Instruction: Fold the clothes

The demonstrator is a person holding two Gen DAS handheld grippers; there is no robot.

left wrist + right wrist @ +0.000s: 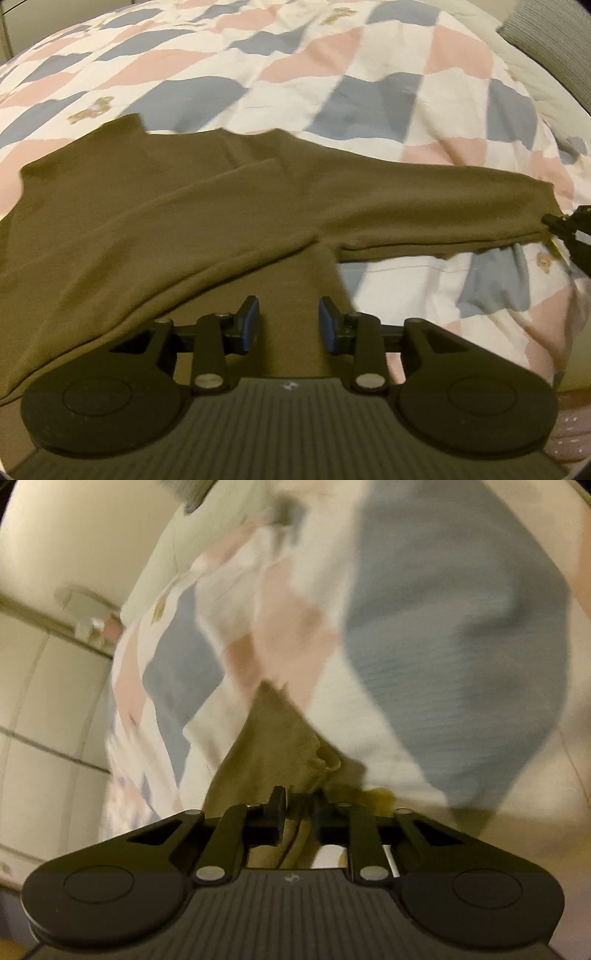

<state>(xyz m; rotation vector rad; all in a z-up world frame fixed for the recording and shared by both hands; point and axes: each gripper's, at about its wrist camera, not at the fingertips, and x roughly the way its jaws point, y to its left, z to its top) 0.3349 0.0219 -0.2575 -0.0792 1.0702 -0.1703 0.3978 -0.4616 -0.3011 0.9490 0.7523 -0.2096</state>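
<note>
My left gripper (288, 319) hangs over the near edge of the olive-green garment (166, 221), its blue pads (251, 321) parted with only flat fabric below them, pressing on nothing. From this camera I see the whole layout: the garment lies spread across the checked quilt (332, 66) of pink, grey-blue and white patches, with one fold lying diagonally across its middle and one long sleeve (424, 206) stretched out to the right. At the sleeve's far right end, the tip of my right gripper (554, 221) meets the cuff.

The right wrist camera gives what the left one cannot: a close look at that grip. There my right gripper (298, 805) is clenched on the sleeve's cuff (280, 746), the olive cloth bunched and running down between the black fingers (277, 805). Behind it the quilt (443, 646) fills the view, smeared by motion blur. On the left of this view a pale wall and panelled surface (44, 701) appear, which the left camera does not show.
</note>
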